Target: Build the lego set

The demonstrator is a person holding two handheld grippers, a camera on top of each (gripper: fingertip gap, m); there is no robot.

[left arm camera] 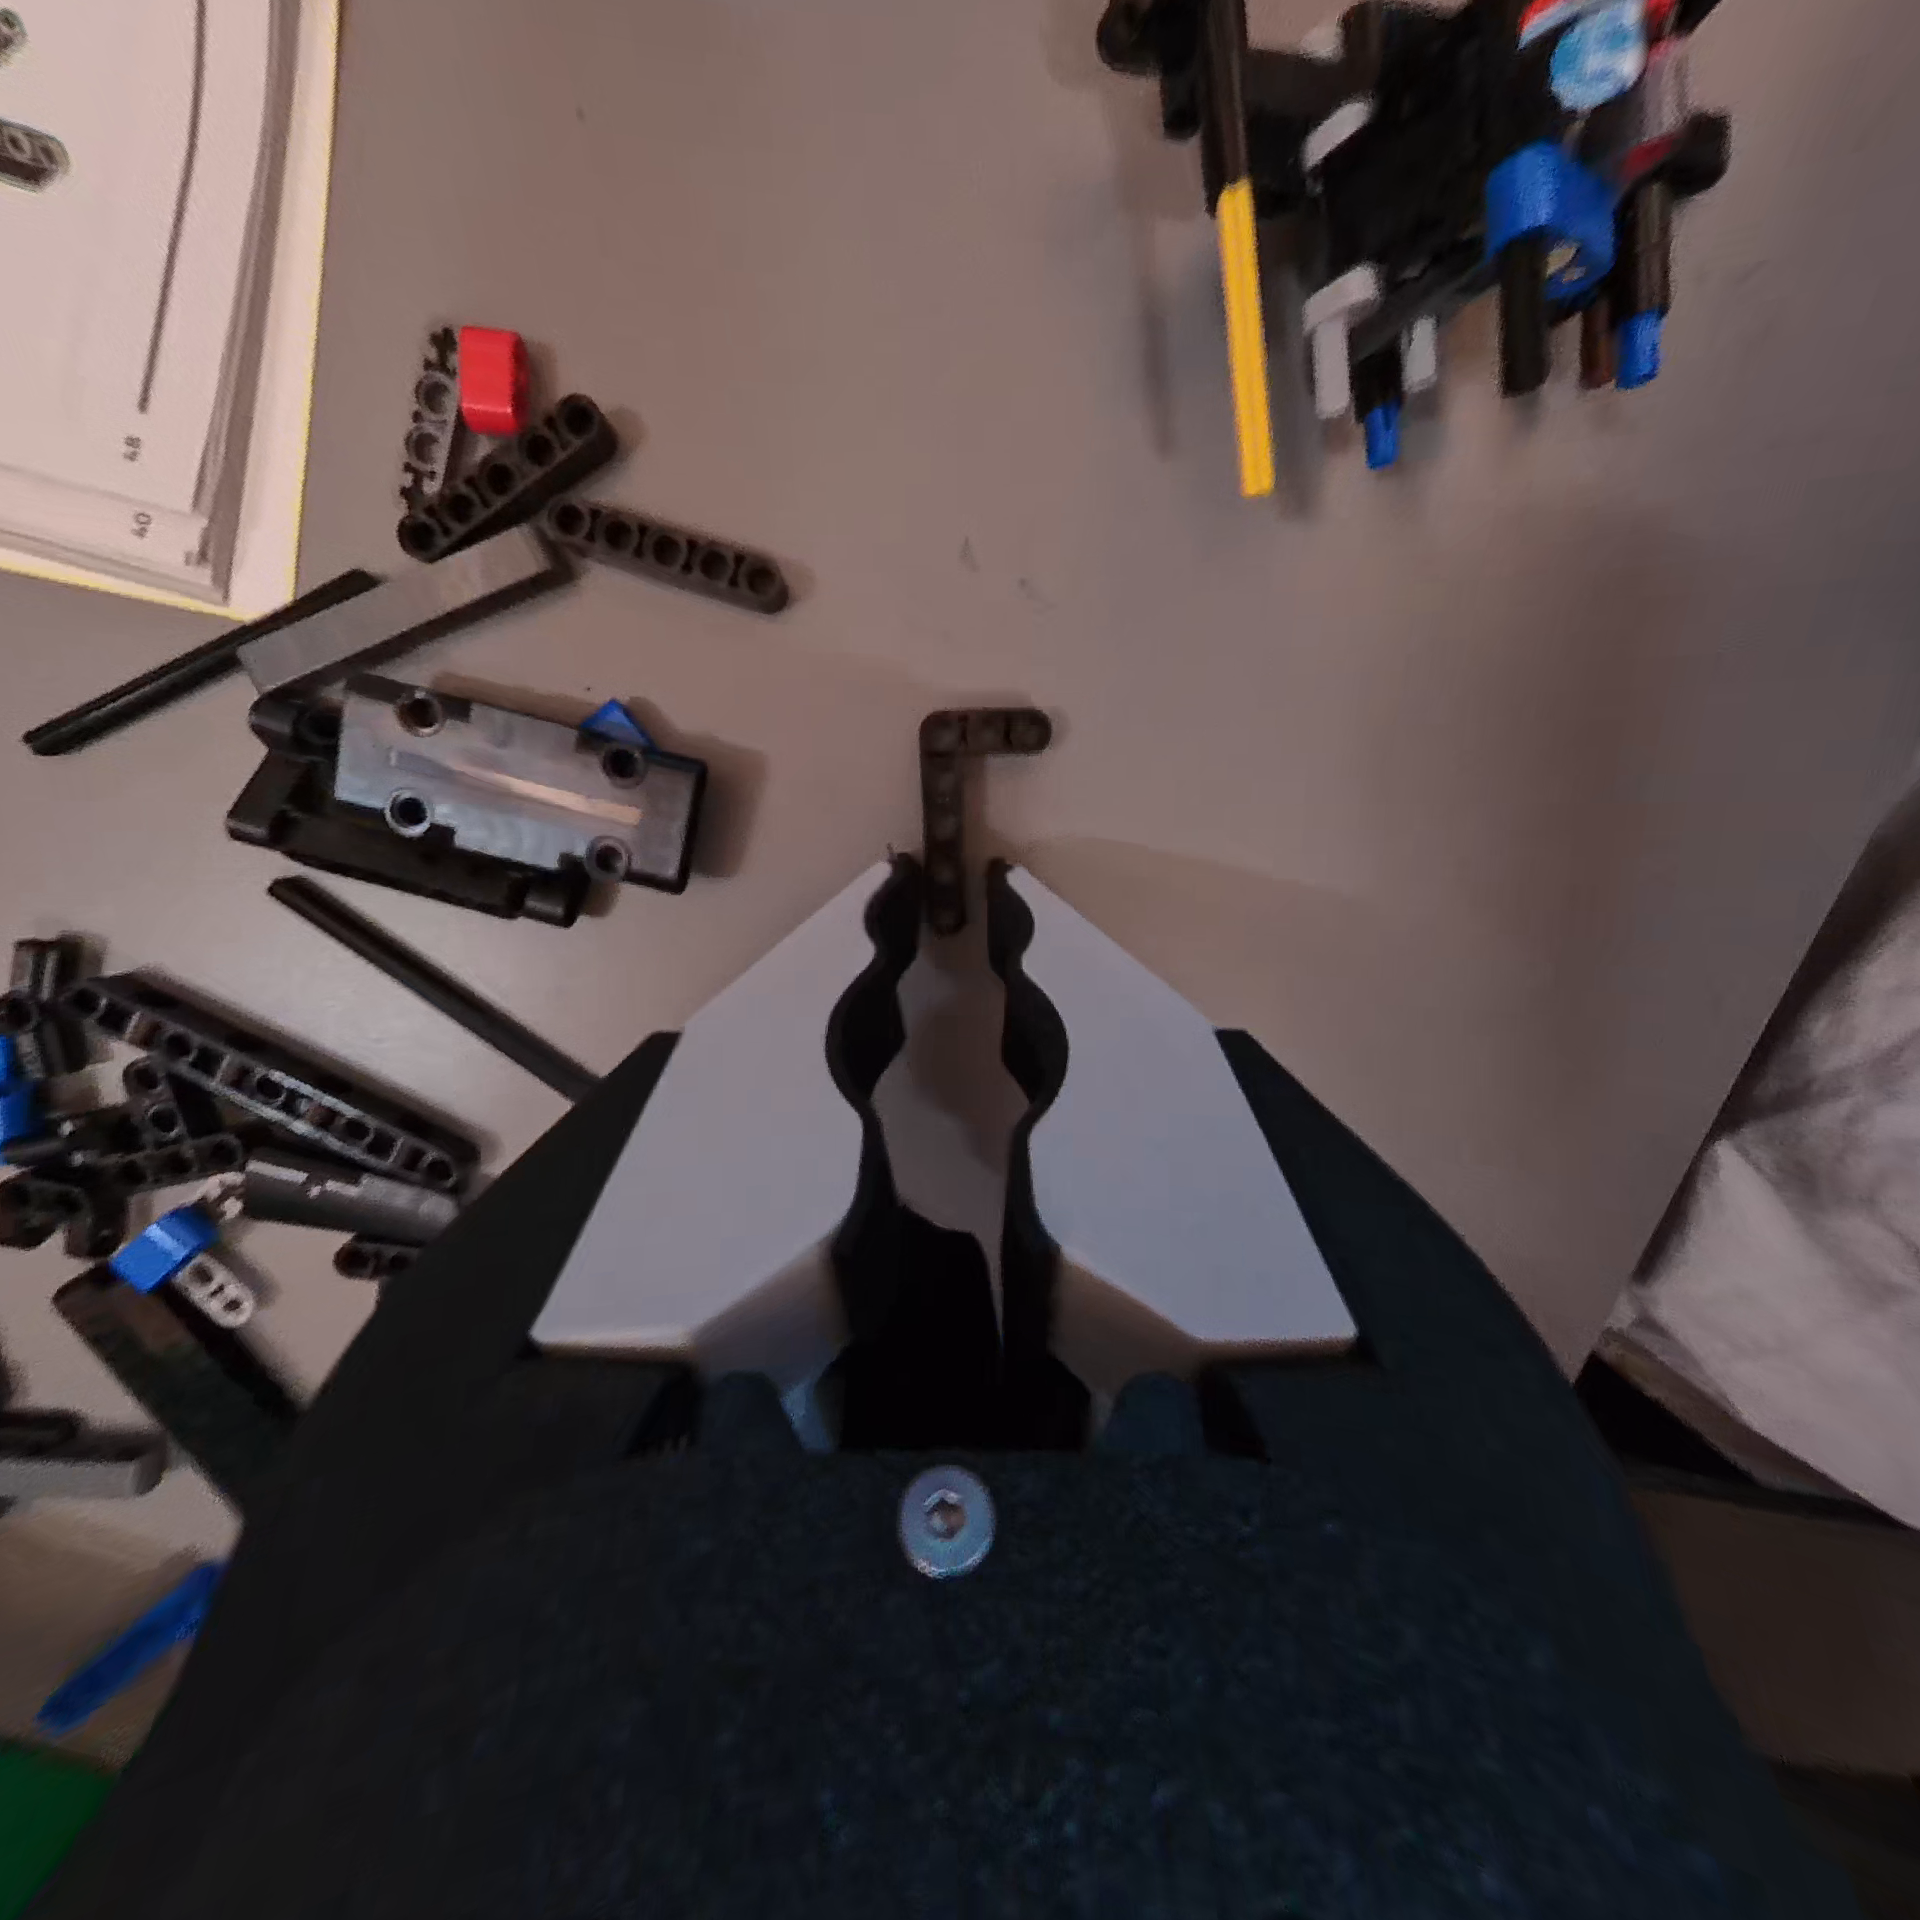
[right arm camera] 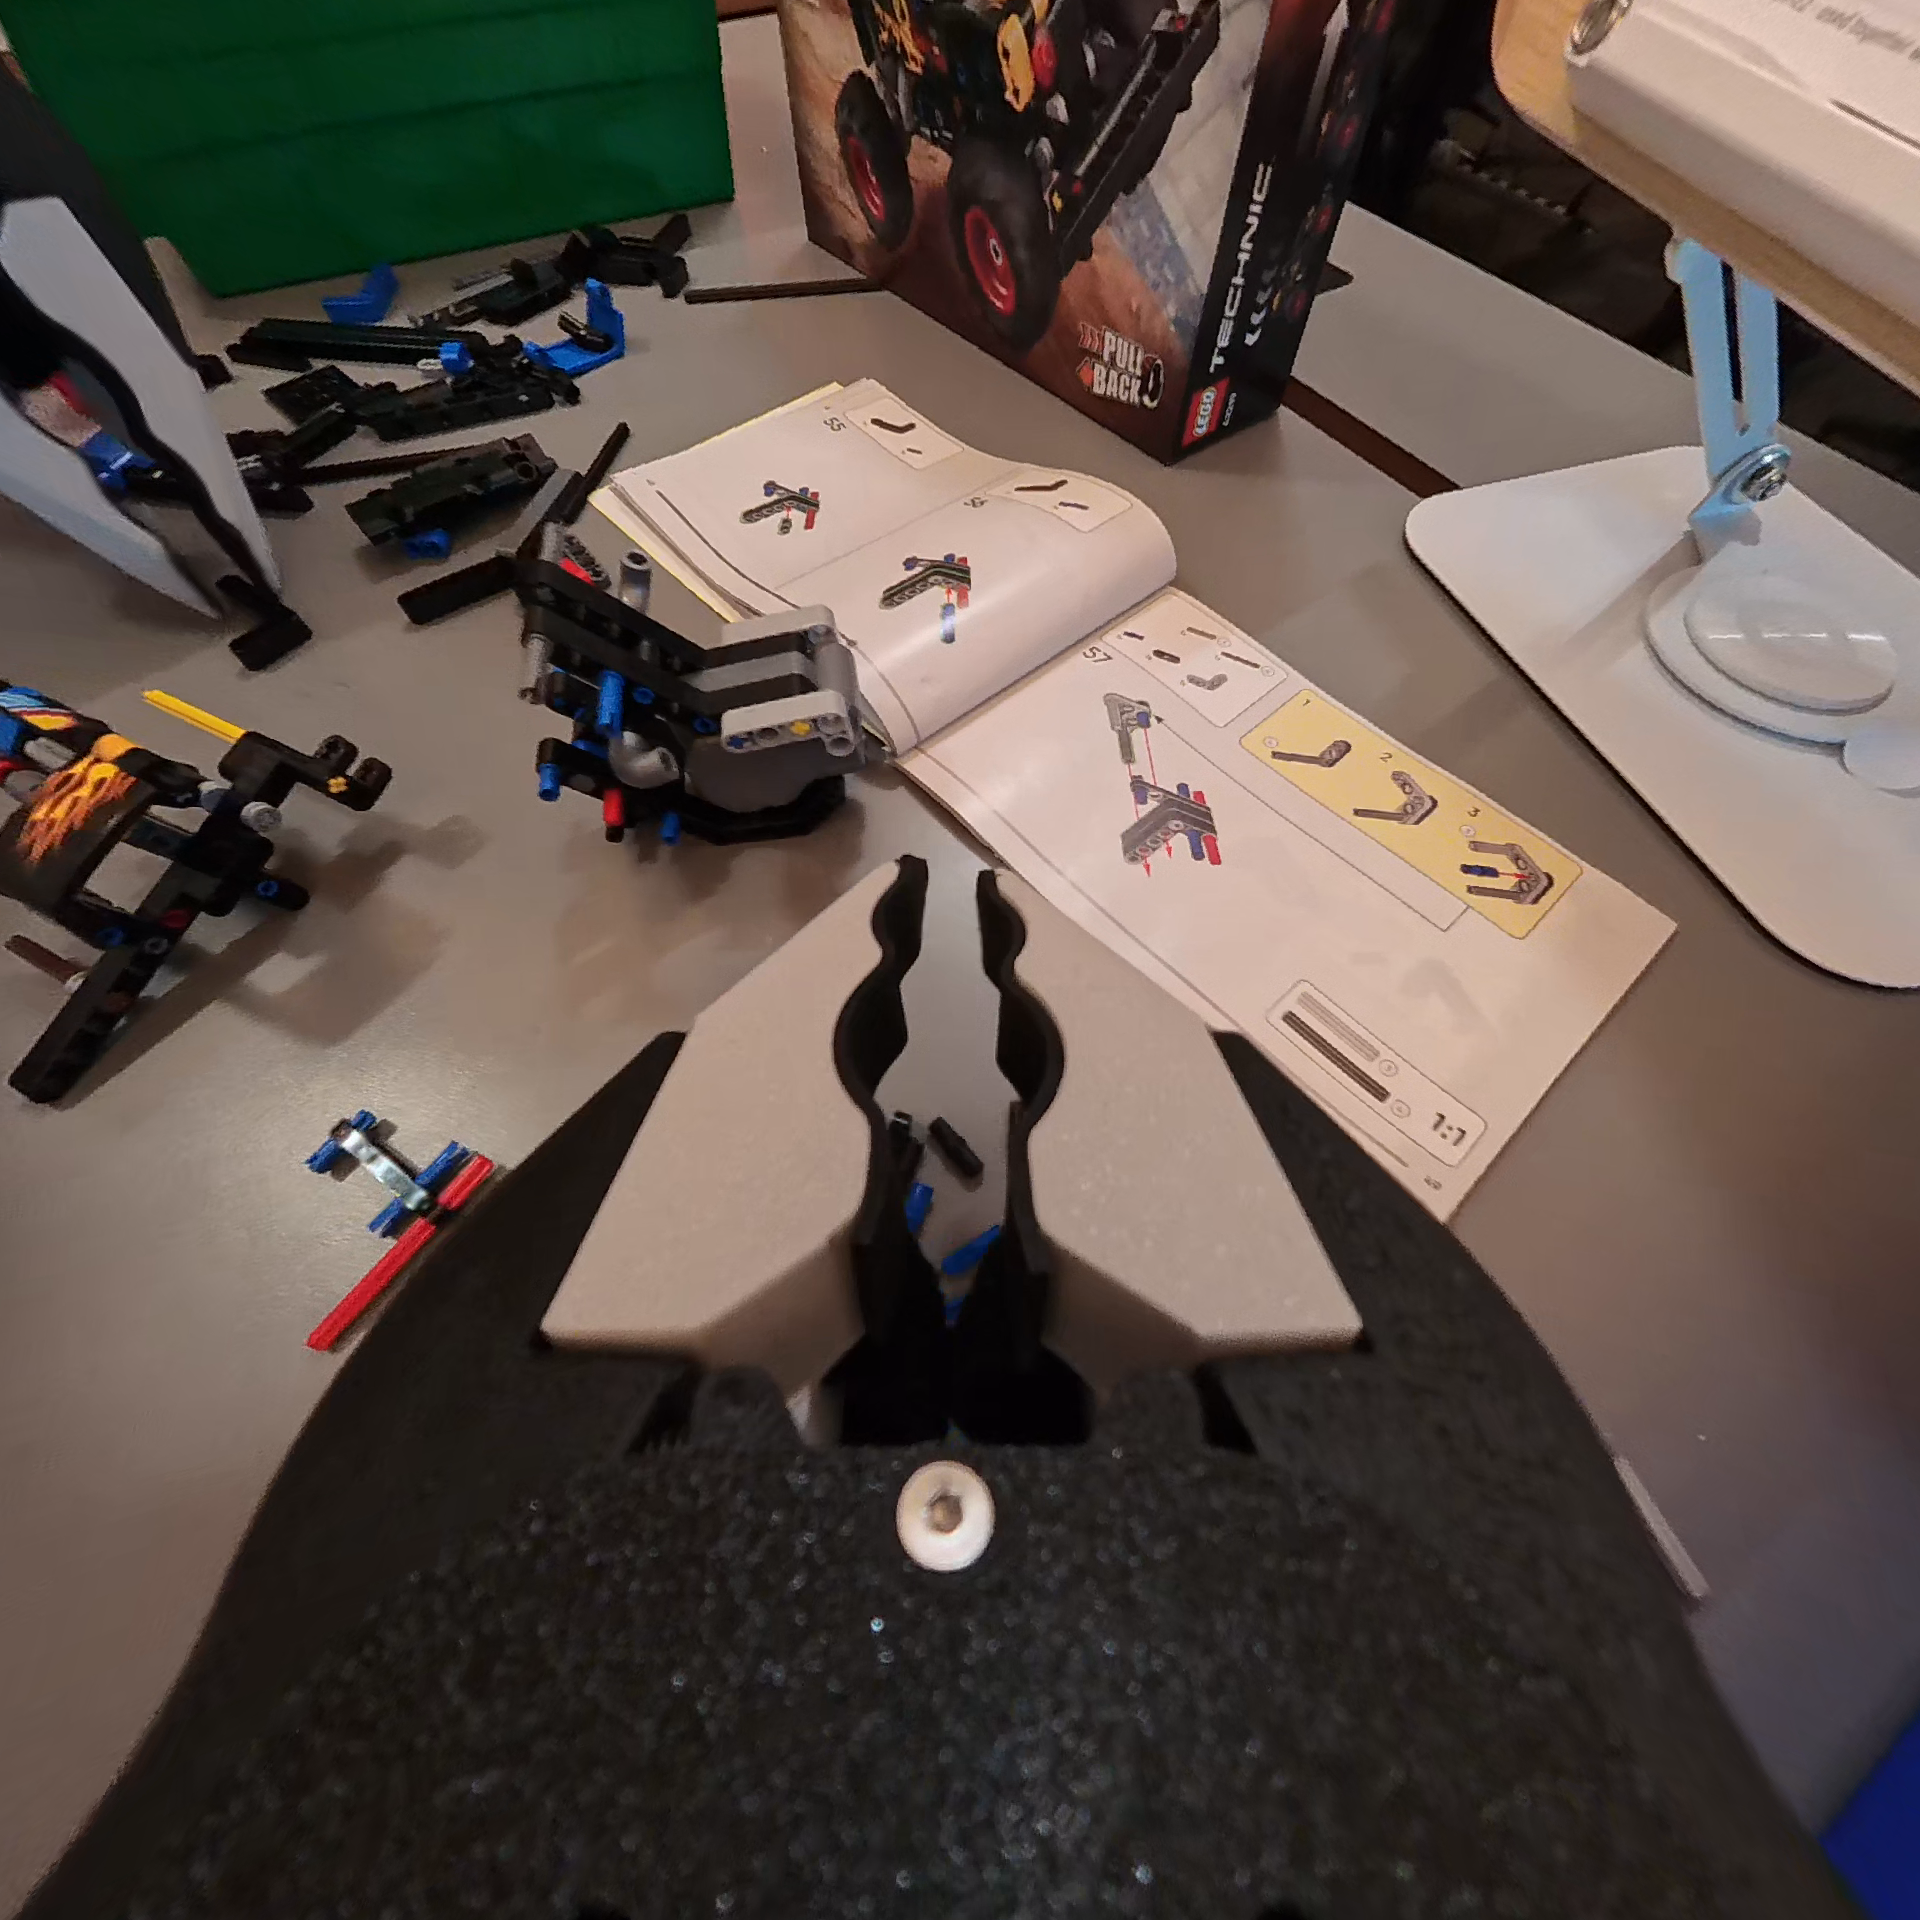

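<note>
My left gripper [left arm camera: 951,883] is shut on the long leg of a black L-shaped beam [left arm camera: 961,769], held over the grey table [left arm camera: 1247,675]. A black, blue and yellow partial build [left arm camera: 1455,208] lies far right of it. My right gripper [right arm camera: 951,883] is shut and empty above the table, over a few small black and blue pins [right arm camera: 954,1148]. Ahead of it stands a grey and black sub-assembly [right arm camera: 707,707]. A flame-decorated chassis [right arm camera: 125,821] lies to the left. The left gripper also shows at the far left of the right wrist view [right arm camera: 114,436].
An open instruction booklet [right arm camera: 1039,665] lies ahead right, and shows in the left wrist view [left arm camera: 135,291]. The set's box [right arm camera: 1091,208], a green bag [right arm camera: 364,125] and a white stand [right arm camera: 1714,644] ring the table. Loose beams [left arm camera: 239,1112], a grey panel piece [left arm camera: 468,800], and red and blue pins [right arm camera: 405,1195] lie about.
</note>
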